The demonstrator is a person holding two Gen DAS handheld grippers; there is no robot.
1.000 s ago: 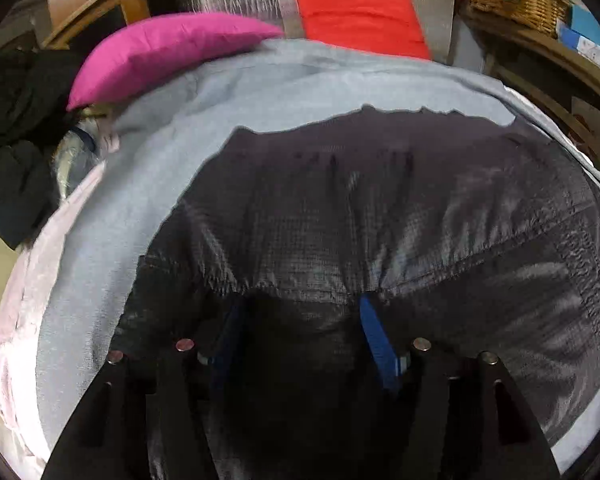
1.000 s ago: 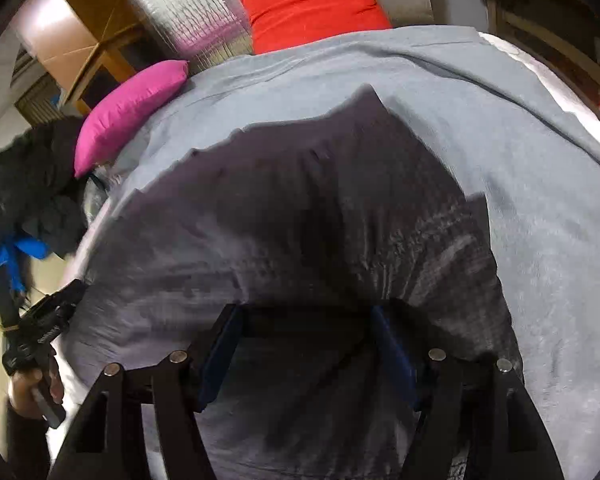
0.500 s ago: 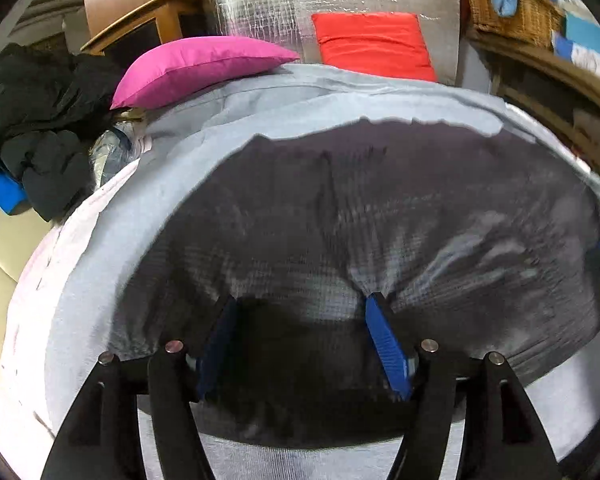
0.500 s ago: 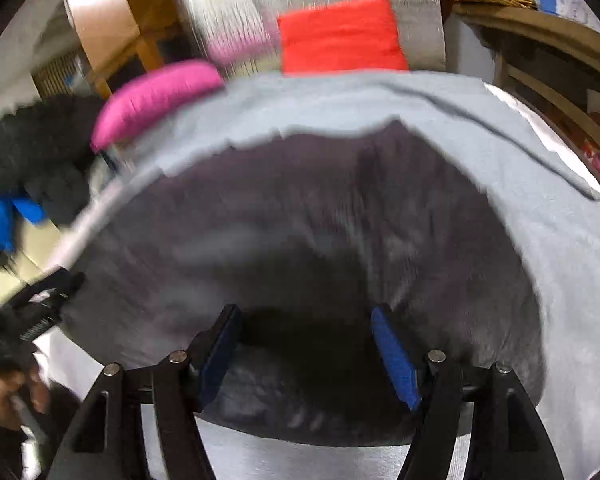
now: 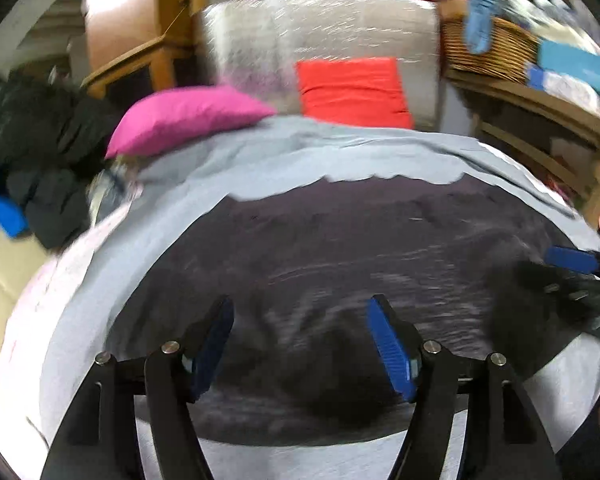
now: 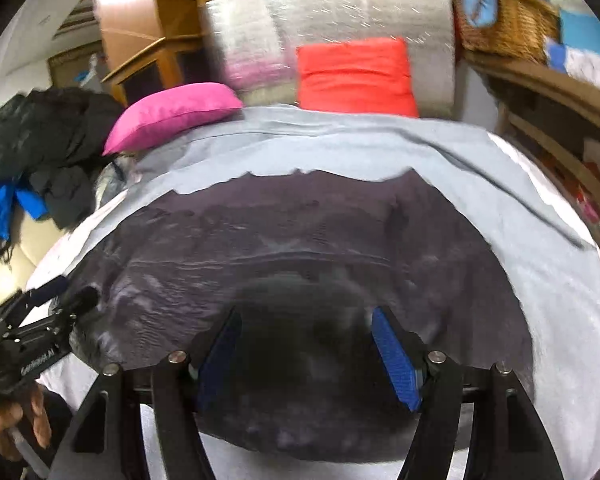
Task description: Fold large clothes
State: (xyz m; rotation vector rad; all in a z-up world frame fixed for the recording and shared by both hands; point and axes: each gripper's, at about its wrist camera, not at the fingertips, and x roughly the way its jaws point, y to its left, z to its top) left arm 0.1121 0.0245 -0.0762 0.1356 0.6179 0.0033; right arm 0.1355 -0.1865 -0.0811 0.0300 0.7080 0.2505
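Note:
A large dark garment point(image 5: 340, 240) lies spread flat on a grey sheet point(image 5: 300, 152) over the bed, and shows again in the right wrist view point(image 6: 300, 232). My left gripper point(image 5: 299, 304) hovers open over the garment's near part, its blue pads wide apart with flat fabric below them. My right gripper point(image 6: 306, 314) is open too, over the near edge, with a dark shadowed patch of cloth between its fingers. Each gripper shows in the other's view: the right gripper point(image 5: 552, 270) at the garment's right side, the left gripper point(image 6: 74, 290) at its left corner, held by a hand point(image 6: 16, 420).
A pink pillow point(image 5: 188, 116) and a red cushion point(image 5: 352, 92) lean at the head of the bed against a silver padded board point(image 5: 320, 32). A heap of black clothes point(image 5: 40, 152) lies to the left. A wooden shelf point(image 5: 540, 120) with a wicker basket point(image 5: 488, 48) runs along the right.
Both grippers have drawn back and risen from the garment, so more of the room shows. The fabric puckered at the left pads now lies flat. The right wrist has rolled level.

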